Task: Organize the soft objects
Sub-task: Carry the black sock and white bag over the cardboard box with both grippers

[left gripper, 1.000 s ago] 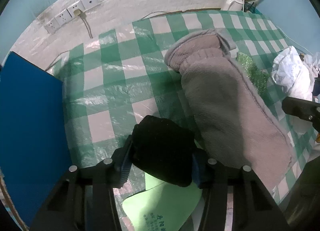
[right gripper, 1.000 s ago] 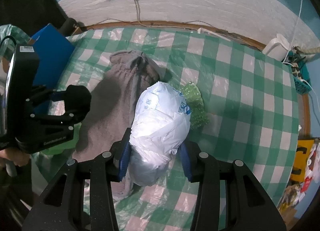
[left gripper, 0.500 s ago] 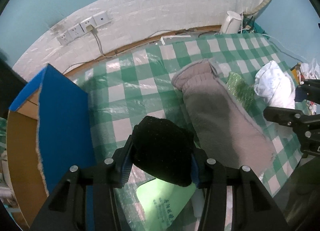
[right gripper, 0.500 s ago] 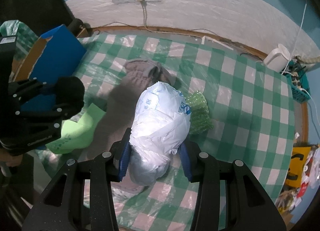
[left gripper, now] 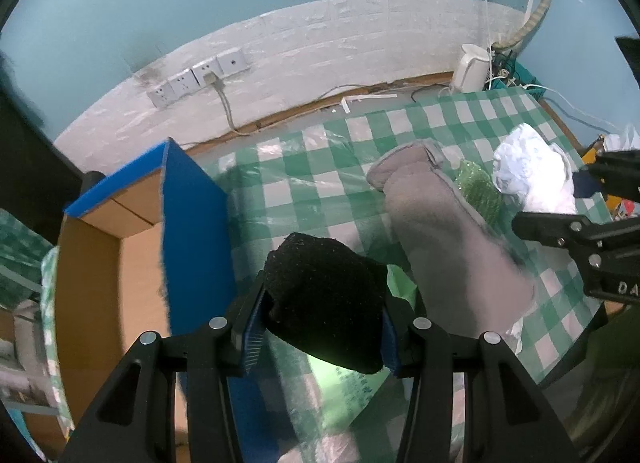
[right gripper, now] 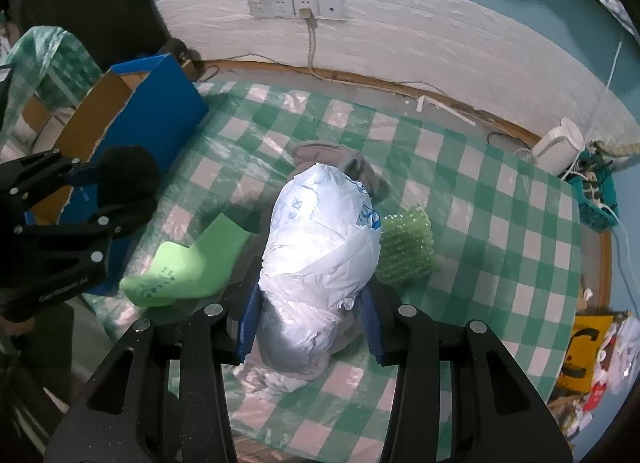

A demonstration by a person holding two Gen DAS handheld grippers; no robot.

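Observation:
My left gripper (left gripper: 320, 319) is shut on a black knitted sock (left gripper: 324, 299) and holds it above the table beside the open blue cardboard box (left gripper: 192, 223). My right gripper (right gripper: 308, 315) is shut on a white plastic bag bundle (right gripper: 320, 251), held above the table. A grey fleece cloth (left gripper: 448, 243) lies on the green checked tablecloth (left gripper: 300, 191), partly hidden behind the bag in the right wrist view (right gripper: 332, 155). A light green sock (right gripper: 188, 263) lies near the table's left edge. A green bubbled sponge (right gripper: 406, 251) lies right of the bag.
The box (right gripper: 132, 119) stands at the table's left side, brown inside. Wall sockets (right gripper: 296, 9) with a cable are behind the table. A white kettle (right gripper: 558, 147) and a teal basket (right gripper: 596, 199) sit at the far right. The left gripper (right gripper: 60, 199) shows in the right wrist view.
Both grippers have risen and pulled back from the table with their loads. The left gripper has swung toward the blue box, whose brown inside now shows.

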